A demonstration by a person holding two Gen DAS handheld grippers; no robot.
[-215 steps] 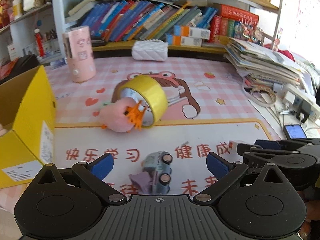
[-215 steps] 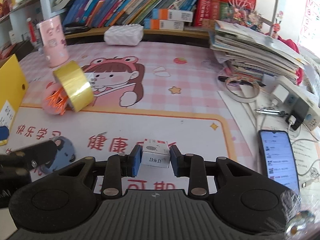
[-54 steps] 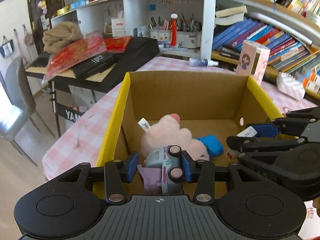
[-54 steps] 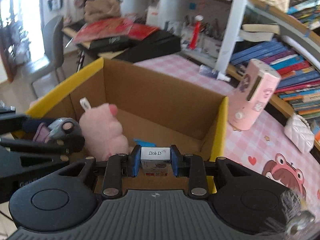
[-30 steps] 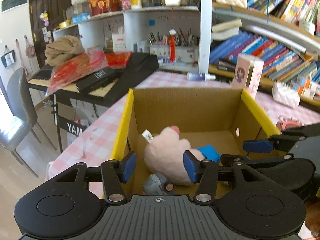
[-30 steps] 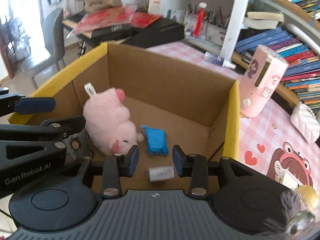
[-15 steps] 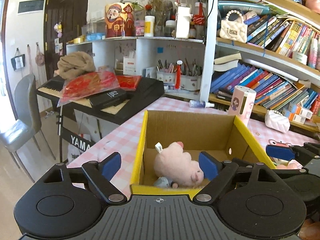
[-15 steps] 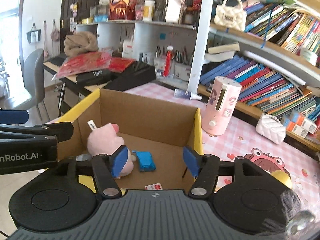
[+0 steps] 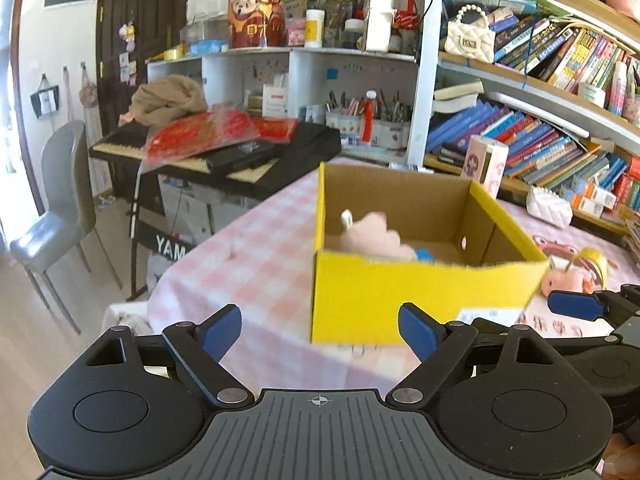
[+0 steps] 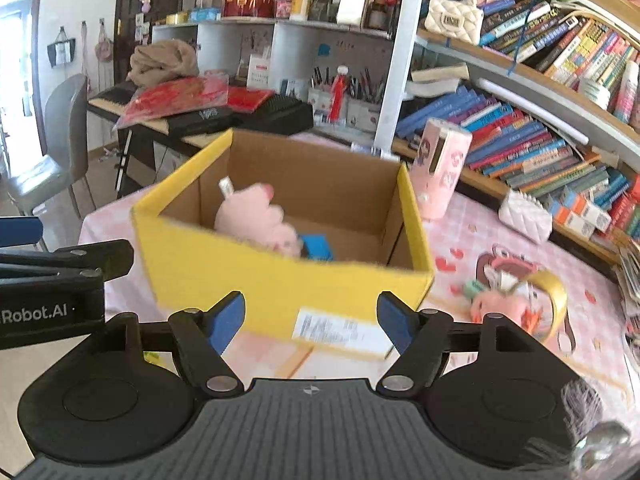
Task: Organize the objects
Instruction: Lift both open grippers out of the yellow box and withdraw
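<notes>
left gripper (image 9: 320, 330) wide, empty | right gripper (image 10: 312, 316) just widened, empty | tape roll (image 10: 554, 300) lying right of box (image 10: 280, 276), nearer right gripper

The near wall of the yellow box (image 9: 400, 300) is smearing with motion blur and hiding most of what's lying inside. Only the top of the pink plush (image 9: 374, 236) and a sliver of something blue (image 10: 318, 246) are poking above it. The white label (image 10: 340, 328) on the box is reading as mush. The tape roll (image 10: 554, 300) is blocking part of the little pink toy (image 10: 498, 306). The other tool (image 10: 60, 280) is getting cut off at the left edge.
</notes>
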